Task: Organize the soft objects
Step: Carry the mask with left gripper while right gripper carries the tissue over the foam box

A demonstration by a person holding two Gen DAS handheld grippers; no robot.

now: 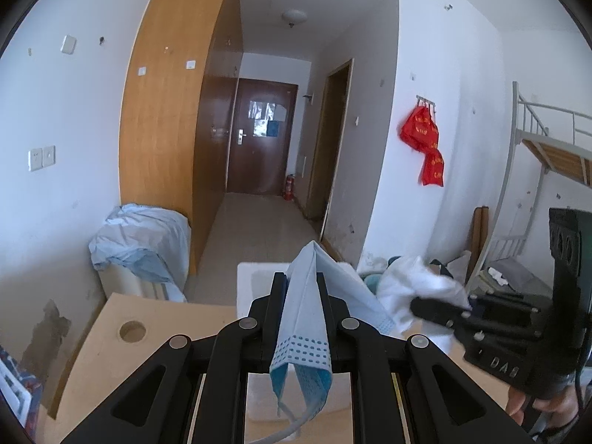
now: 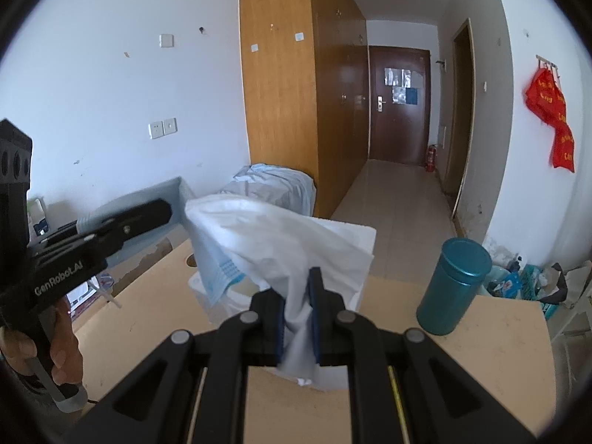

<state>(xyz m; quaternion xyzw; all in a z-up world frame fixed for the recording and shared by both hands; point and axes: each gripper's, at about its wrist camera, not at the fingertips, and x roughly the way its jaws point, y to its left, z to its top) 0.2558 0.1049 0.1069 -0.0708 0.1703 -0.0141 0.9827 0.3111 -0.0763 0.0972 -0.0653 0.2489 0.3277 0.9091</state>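
Left wrist view: left gripper (image 1: 301, 292) clamped on a blue face mask (image 1: 303, 329), held above the tan table (image 1: 177, 318). Right gripper (image 2: 298, 307) pinched tight on a white cloth (image 2: 273, 240), over a white box (image 2: 364, 236); teal canister (image 2: 455, 288) stands just right.
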